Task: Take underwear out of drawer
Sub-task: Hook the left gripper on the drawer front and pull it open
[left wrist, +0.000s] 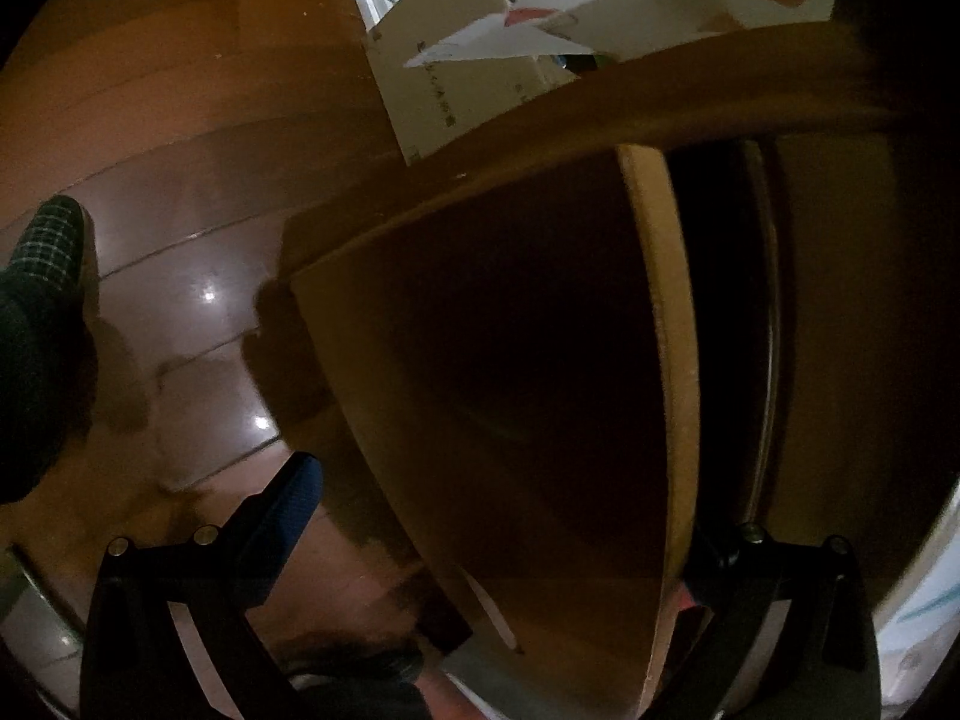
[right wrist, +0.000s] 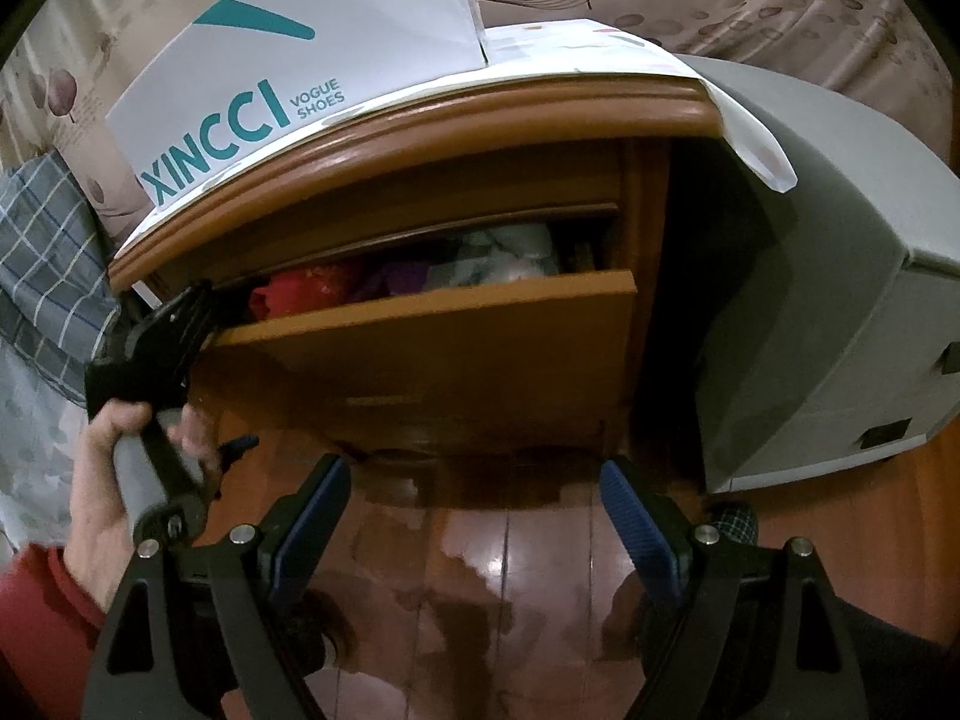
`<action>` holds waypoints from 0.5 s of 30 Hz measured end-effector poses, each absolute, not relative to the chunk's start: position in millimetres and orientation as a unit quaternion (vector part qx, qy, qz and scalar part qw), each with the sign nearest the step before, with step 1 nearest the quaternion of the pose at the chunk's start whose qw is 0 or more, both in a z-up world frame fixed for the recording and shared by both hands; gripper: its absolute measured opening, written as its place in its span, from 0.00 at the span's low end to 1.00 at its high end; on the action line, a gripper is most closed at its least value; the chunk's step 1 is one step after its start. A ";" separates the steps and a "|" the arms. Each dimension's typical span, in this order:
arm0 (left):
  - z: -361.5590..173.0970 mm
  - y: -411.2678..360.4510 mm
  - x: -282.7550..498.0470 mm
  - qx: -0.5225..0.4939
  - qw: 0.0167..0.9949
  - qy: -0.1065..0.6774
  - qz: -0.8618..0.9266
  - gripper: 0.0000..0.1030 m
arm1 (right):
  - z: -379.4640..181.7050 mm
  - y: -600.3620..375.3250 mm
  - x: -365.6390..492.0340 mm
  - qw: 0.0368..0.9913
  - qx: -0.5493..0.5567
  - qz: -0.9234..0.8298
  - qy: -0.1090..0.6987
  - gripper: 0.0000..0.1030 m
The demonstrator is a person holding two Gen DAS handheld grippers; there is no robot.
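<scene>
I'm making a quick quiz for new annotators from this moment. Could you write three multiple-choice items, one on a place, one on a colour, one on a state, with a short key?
1. Where is the white shoe box?
A. On top of the wooden cabinet
B. On the floor
C. Inside the drawer

2. What colour is the garment nearest the drawer's left end in the right wrist view?
A. Yellow
B. Red
C. Black

3. How does the top drawer stand?
A. Fully shut
B. Taken out and lying on the floor
C. Partly pulled out

Key:
1 A, the box rests on the cabinet's top edge.
2 B, a red cloth shows just behind the drawer front, beside purple and pale ones.
3 C, a gap shows clothing above the front panel, and the left claw is at the drawer's left end while the right claw hangs open over the floor.
</scene>
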State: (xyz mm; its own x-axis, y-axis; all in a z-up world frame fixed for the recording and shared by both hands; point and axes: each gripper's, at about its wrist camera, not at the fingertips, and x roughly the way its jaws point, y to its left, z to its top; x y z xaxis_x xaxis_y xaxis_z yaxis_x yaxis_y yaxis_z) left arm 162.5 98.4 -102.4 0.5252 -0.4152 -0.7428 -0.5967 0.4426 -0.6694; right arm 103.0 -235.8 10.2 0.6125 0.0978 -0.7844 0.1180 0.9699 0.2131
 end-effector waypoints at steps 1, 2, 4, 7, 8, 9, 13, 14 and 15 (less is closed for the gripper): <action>-98.8 98.8 160.4 -0.512 0.707 0.484 0.067 1.00 | 10.9 -235.7 103.1 0.890 0.122 -0.007 0.439 0.85; -101.0 96.3 159.4 -0.505 0.711 0.485 0.069 1.00 | 10.6 -235.4 102.3 0.891 0.121 -0.008 0.438 0.85; -97.8 97.2 153.5 -0.495 0.713 0.492 0.071 1.00 | 11.9 -234.8 101.5 0.893 0.120 -0.008 0.434 0.85; -96.3 98.4 147.9 -0.493 0.709 0.500 0.072 1.00 | 14.4 -232.7 100.4 0.897 0.111 -0.010 0.429 0.85; -99.1 98.9 149.9 -0.491 0.709 0.501 0.072 1.00 | 15.2 -233.3 100.1 0.897 0.110 -0.011 0.427 0.85; -98.3 99.0 148.4 -0.487 0.711 0.503 0.072 1.00 | 16.9 -232.7 99.4 0.900 0.106 -0.012 0.424 0.85; -95.7 98.2 141.5 -0.473 0.715 0.510 0.070 1.00 | 23.8 -230.4 96.6 0.908 0.093 -0.013 0.409 0.85; -94.9 99.0 140.5 -0.470 0.716 0.512 0.070 1.00 | 25.4 -229.8 96.3 0.909 0.089 -0.014 0.407 0.85; -93.1 98.4 140.1 -0.463 0.718 0.515 0.071 1.00 | 27.4 -229.1 96.6 0.911 0.085 -0.014 0.404 0.85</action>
State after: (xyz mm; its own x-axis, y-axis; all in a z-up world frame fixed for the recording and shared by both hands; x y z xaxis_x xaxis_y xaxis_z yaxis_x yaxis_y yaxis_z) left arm 140.1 98.4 -93.1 0.4601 -0.3747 -0.8049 -0.5793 0.5603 -0.5920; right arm 96.6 -229.1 27.4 0.6734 0.0425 -0.7381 0.0945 0.9852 0.1429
